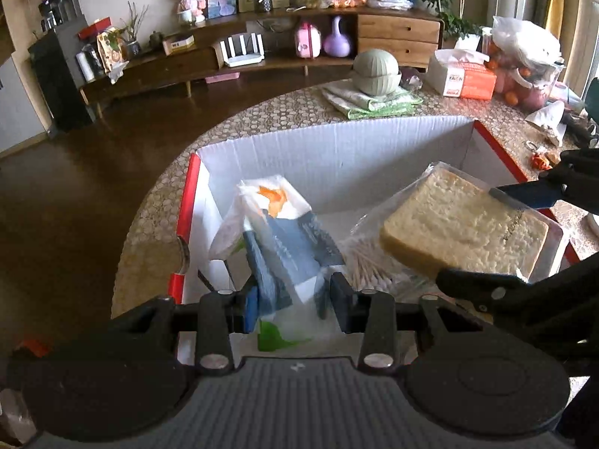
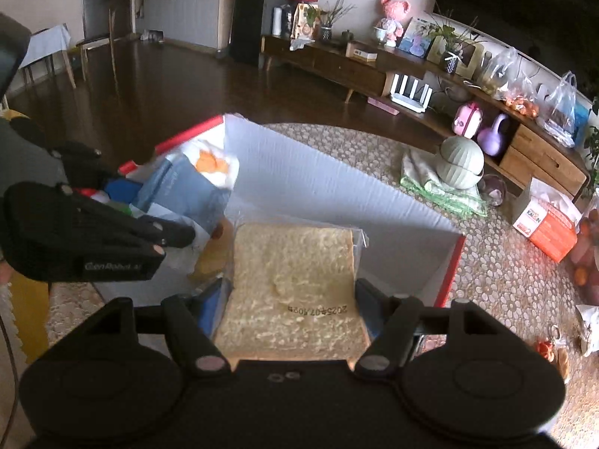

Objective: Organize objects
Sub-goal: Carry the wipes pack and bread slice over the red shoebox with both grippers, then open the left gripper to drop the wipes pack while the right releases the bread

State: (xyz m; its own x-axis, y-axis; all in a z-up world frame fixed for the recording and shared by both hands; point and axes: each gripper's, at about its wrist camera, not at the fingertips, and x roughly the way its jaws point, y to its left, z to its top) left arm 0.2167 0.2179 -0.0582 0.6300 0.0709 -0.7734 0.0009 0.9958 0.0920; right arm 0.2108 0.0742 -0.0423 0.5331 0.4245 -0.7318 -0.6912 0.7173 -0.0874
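left gripper [image 1: 294,301]: jaws clamped on a tissue pack [image 1: 277,232], which sits tilted over the left end of the box [image 1: 337,142], pretty much inside it already

right gripper [image 2: 292,310]: jaws narrowed onto the sides of a bagged bread slice [image 2: 295,280], held flat above the right half of the box, not set down yet as far as I can see

box: white inside, red trim, sitting on the table [image 1: 157,202]. There's a bundle of cotton swabs [image 1: 368,262] lying in the bottom between the two held things, so at least one item looks packed

done so far: swabs are in, and tissues and bread are both over the box, so I'd call it somewhere past the middle

left to do: lower and let go of both. Then the loose stuff still out on the table, if that counts: orange tissue carton [image 2: 543,228], green lidded bowl [image 2: 461,166] on a folded cloth [image 2: 441,191], bags of fruit [image 1: 524,60], small bits near the right edge. Can't tell which of those are meant to go in

watch out: the bread is soft, so the squeeze could dent it
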